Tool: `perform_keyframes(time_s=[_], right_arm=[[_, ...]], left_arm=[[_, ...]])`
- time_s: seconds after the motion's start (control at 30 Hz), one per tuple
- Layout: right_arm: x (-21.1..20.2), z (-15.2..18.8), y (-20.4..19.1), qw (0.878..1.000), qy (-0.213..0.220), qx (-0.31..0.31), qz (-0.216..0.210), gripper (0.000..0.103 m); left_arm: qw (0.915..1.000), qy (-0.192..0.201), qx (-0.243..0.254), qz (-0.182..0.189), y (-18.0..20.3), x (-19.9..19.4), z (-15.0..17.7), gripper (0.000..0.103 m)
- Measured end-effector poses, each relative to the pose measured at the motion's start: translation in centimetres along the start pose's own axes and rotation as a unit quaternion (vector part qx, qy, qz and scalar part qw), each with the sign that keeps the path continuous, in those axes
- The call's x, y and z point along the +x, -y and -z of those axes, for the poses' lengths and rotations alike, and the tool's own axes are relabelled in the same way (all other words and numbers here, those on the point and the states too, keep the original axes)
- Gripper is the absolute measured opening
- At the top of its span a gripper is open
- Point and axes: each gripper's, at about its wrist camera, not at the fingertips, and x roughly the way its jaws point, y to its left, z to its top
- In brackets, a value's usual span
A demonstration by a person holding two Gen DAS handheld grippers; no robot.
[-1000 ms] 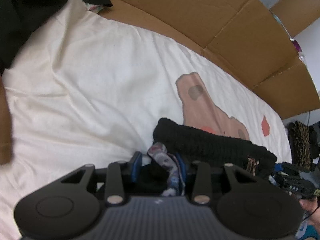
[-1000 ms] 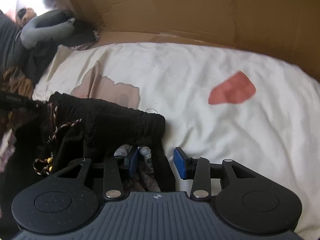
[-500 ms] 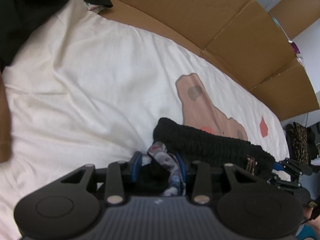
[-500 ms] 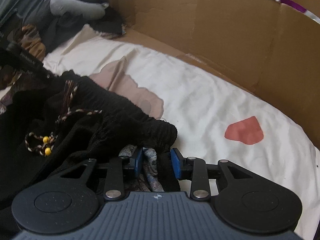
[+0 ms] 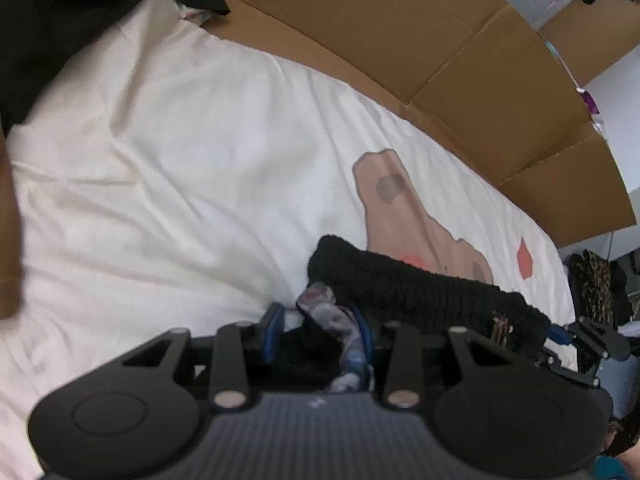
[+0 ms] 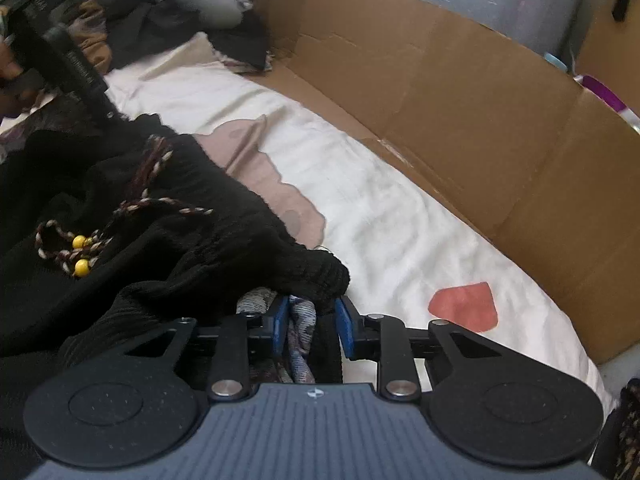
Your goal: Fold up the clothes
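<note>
Cardboard walls back the white sheet where our black garment lies near-left. We hold its waistband: left gripper clamped, right gripper just closing onto cloth. Risk: bunched fabric slips out, skewing the fold.

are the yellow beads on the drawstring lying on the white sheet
No, the yellow beads rest on the black garment, left of the bare white sheet.

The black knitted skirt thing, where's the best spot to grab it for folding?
Probably the thick ribbed waistband at its two end corners, coming down from above. The band is bunchy and firm, so pads bite well. Both the left gripper and right gripper already pinch there.
</note>
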Motion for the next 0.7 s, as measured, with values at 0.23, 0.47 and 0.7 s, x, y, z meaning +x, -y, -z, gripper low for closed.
perform_keyframes(time_s=[0.23, 0.47, 0.7], right_arm=[[1.6, 0.6, 2.2, 0.995, -0.036, 0.076, -0.050, 0.024], [0.8, 0.2, 4.2, 0.994, -0.046, 0.095, -0.041, 0.005], [-0.9, 0.3, 7.1, 0.993, -0.055, 0.108, 0.002, 0.003]], left_arm=[[1.0000, 0.000, -0.005, -0.004, 0.1, 0.3, -0.3, 0.041], [0.9986, 0.045, 0.023, -0.015, 1.1, -1.0, -0.7, 0.015], [0.9924, 0.076, 0.096, -0.013, 3.8, -2.9, -2.0, 0.014]])
